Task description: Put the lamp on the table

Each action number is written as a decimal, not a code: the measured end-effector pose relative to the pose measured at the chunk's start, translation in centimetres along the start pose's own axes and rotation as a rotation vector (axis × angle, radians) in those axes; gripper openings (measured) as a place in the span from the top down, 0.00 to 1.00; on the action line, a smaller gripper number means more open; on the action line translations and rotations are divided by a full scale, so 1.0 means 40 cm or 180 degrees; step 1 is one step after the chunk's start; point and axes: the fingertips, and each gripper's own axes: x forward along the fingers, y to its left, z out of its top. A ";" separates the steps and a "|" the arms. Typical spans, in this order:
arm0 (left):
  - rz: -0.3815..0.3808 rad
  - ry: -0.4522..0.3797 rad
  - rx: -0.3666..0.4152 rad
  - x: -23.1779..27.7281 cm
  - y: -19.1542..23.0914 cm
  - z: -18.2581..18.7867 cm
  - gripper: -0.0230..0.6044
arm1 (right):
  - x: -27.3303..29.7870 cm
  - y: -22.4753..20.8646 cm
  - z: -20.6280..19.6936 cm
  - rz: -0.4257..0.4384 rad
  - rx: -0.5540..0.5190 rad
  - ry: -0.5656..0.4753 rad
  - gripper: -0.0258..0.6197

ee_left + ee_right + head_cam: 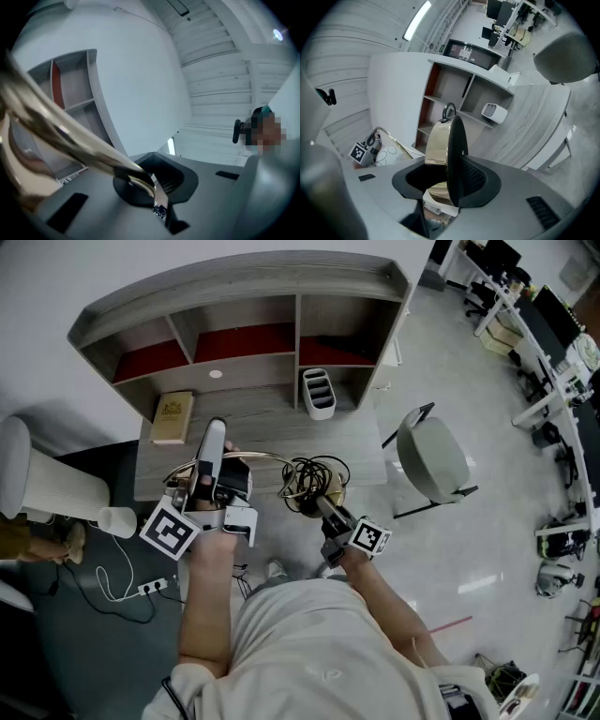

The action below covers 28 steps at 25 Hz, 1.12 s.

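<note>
Head view is the only one with the full layout. The brass-coloured metal lamp [323,494] is carried between both claws at the front edge of the grey wood-grain desk [281,432]. I can't tell if it touches the top. A coil of black cable [314,472] is bunched against it.

Left gripper view: the left claw [149,190] is clenched on the lamp's thin round tube arm [61,126]. The arm is glossy and runs off diagonally up-left. The base is not visible from here.

Right gripper view: the right claw [449,180] grips the lamp's round disc base [438,140] by its rim, seen edge-on. One face is polished brass, the other matte black. Far left in this view, the tube arcs across to the left claw's marker cube [361,152].

Counts:
- 1 lamp
- 2 claws, both loaded
- 1 tan book [173,416] lying flat on the desk
- 1 white plastic organiser [319,393] with three slots, under the grey shelf hutch [244,296], which has red back panels
- 1 grey round-seat chair [431,460] beside the desk's right end
</note>
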 end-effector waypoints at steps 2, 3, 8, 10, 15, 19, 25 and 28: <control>-0.0011 0.0028 -0.0010 0.000 -0.001 -0.001 0.94 | -0.005 -0.001 -0.006 -0.0027 0.0023 -0.0016 0.66; -0.0015 0.0037 -0.0014 0.000 -0.003 0.001 0.94 | -0.007 0.000 -0.008 -0.0038 0.0027 -0.0021 0.67; -0.0038 0.0044 -0.0055 -0.017 -0.005 0.029 0.94 | 0.000 0.016 -0.027 -0.0099 0.0016 -0.0026 0.67; -0.0061 0.0060 -0.0072 -0.023 0.001 0.040 0.94 | 0.011 0.019 -0.039 -0.0098 0.0020 -0.0038 0.67; -0.0135 0.0140 -0.0110 -0.019 0.025 0.068 0.94 | 0.049 0.035 -0.045 -0.0032 0.0010 -0.0148 0.66; -0.0222 0.0232 -0.0188 -0.010 0.030 0.073 0.94 | 0.044 0.030 -0.046 -0.0120 0.0032 -0.0284 0.66; -0.0207 0.0313 -0.0286 0.023 0.057 0.027 0.94 | 0.027 0.001 -0.010 -0.0169 0.0055 -0.0406 0.66; -0.0194 0.0318 -0.0305 0.043 0.086 0.011 0.94 | 0.040 -0.028 0.014 -0.0159 0.0042 -0.0413 0.66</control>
